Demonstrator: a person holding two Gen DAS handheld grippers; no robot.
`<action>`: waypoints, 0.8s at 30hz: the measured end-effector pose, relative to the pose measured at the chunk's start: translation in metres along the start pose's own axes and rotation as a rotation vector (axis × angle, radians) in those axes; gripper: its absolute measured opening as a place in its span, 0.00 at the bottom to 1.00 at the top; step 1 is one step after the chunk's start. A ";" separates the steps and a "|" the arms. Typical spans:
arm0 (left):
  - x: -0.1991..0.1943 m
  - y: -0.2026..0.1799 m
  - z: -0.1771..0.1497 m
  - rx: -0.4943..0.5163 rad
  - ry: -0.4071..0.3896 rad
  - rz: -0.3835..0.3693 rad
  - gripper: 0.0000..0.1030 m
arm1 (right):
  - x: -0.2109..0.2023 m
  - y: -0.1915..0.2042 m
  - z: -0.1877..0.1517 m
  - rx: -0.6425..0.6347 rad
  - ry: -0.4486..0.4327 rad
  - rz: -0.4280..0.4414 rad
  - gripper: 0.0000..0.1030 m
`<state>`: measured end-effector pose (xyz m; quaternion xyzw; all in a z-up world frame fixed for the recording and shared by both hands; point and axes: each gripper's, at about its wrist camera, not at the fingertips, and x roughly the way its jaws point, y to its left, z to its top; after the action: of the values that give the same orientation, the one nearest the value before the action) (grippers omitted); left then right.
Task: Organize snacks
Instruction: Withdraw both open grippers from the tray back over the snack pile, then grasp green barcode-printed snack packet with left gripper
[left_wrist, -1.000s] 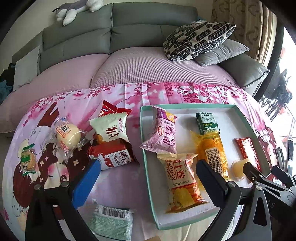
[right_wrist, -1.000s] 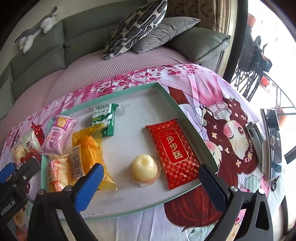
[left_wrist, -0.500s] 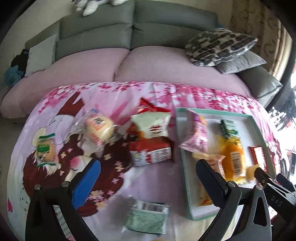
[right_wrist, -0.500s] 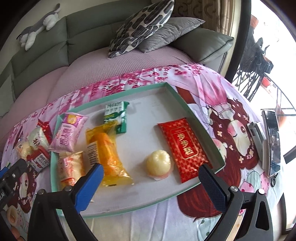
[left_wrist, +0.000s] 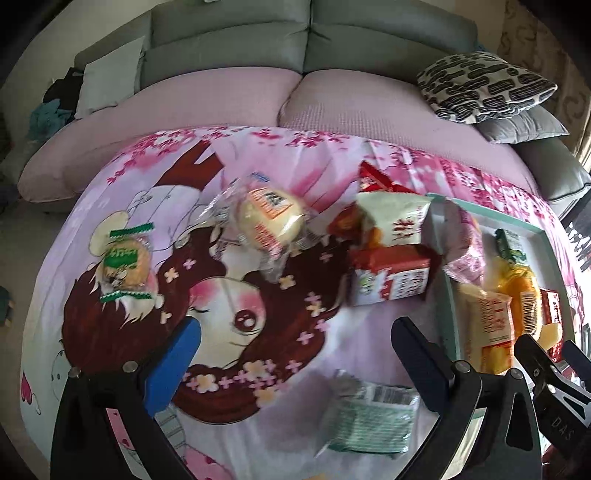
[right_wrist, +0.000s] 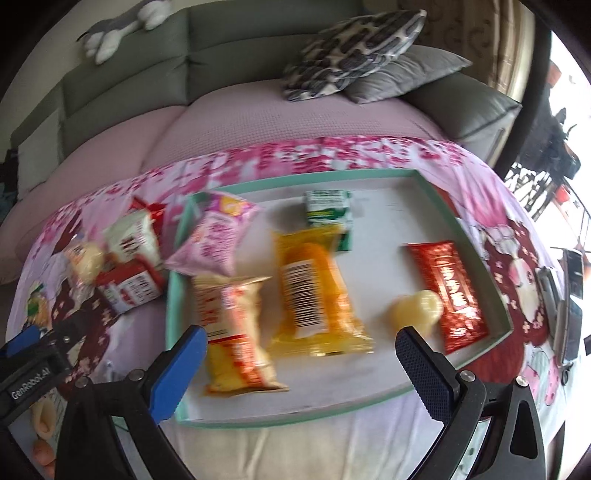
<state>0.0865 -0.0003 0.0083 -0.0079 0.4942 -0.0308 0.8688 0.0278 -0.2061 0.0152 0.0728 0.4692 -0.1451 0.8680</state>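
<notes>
**Six snacks in the tray, about six waiting on the cloth**

Six packets are lying in the teal tray (right_wrist: 476, 236) while we are holding both grippers above the table, empty. The left gripper (left_wrist: 295, 354) is hanging with its fingers spread wide, nothing between them, over the printed cloth (left_wrist: 236, 310); the right gripper (right_wrist: 301, 354) is gaping just as wide over the tray's near edge. We are judging this to be the reaching step: the left side is lining up on the loose pile.

Nearest to us is the green packet (left_wrist: 369, 417), lying just beside the right-hand finger. Farther off are sitting the round bun in clear wrap (left_wrist: 269, 221), the green-ribboned cake (left_wrist: 125, 258), the red and white box (left_wrist: 391, 277) and the cream packet (left_wrist: 395, 221), which is leaning on a red packet (left_wrist: 373, 181) behind it.

Next we are expecting to drop over one item and close (the green packet looks easiest). The box and cream packet are touching, crowding a clean pinch. The tray still has bare floor between the green carton (right_wrist: 328, 206) and the red sachet (right_wrist: 450, 288).
</notes>
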 end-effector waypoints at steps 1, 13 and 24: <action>0.000 0.003 -0.001 -0.004 0.003 0.002 1.00 | 0.000 0.004 -0.001 -0.008 0.001 0.002 1.00; 0.011 0.029 -0.017 -0.015 0.058 -0.006 0.99 | 0.005 0.038 -0.013 -0.059 0.029 -0.001 1.00; 0.009 0.014 -0.031 0.031 0.084 -0.057 0.99 | -0.003 0.017 -0.033 -0.025 0.045 -0.039 1.00</action>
<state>0.0649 0.0133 -0.0159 -0.0073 0.5291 -0.0635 0.8462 0.0056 -0.1810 -0.0008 0.0563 0.4916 -0.1544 0.8552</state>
